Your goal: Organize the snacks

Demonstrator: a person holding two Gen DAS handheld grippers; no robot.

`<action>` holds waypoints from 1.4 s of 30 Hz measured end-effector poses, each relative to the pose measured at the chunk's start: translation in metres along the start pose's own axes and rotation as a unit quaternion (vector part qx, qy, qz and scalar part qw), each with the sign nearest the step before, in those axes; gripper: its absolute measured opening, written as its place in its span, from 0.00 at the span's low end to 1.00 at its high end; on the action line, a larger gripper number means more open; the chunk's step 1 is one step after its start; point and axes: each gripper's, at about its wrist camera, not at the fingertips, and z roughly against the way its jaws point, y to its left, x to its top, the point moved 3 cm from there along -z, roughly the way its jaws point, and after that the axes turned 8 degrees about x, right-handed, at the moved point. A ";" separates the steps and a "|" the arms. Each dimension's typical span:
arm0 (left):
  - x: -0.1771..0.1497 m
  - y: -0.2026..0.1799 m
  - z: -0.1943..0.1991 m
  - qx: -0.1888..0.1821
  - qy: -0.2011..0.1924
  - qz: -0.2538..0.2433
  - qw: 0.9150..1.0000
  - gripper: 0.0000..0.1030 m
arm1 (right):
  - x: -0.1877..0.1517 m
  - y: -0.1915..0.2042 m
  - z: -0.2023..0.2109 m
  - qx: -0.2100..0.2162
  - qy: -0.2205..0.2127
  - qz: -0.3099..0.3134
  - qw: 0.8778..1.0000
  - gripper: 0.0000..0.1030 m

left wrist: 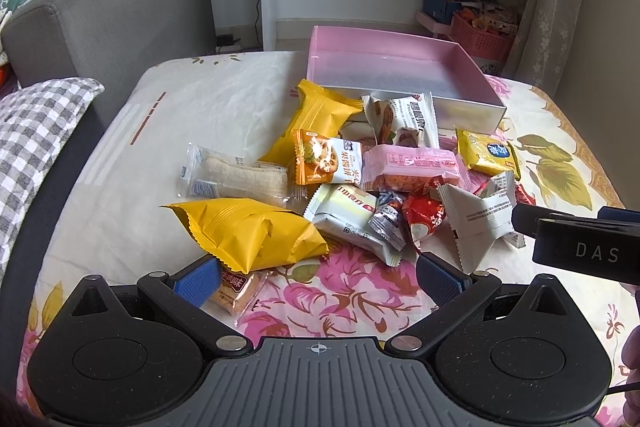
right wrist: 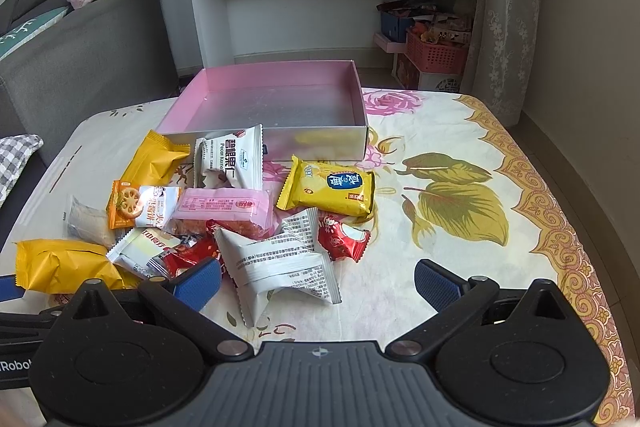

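Many snack packets (right wrist: 224,203) crowd before the pink box (right wrist: 280,83), tools (right wrist: 316,287) spread wide.

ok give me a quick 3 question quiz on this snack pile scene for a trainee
1. True or false: the pink box already holds several snacks.
2. Multiple choice: the white pecan kernel packet is
A. inside the box
B. leaning against the box's front wall
C. held by a gripper
3. Short answer: are the left gripper and the right gripper open or shut, and does either hold anything?

Key
1. False. The box is empty; the snacks lie on the floral cloth in front of it.
2. B
3. Both are open and hold nothing. The white packet with black print lies between the right gripper's fingers, not gripped.
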 end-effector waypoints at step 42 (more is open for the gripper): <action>0.046 0.012 -0.016 -0.041 0.001 -0.078 0.996 1.00 | 0.033 0.001 -0.004 0.078 0.007 0.039 0.996 0.93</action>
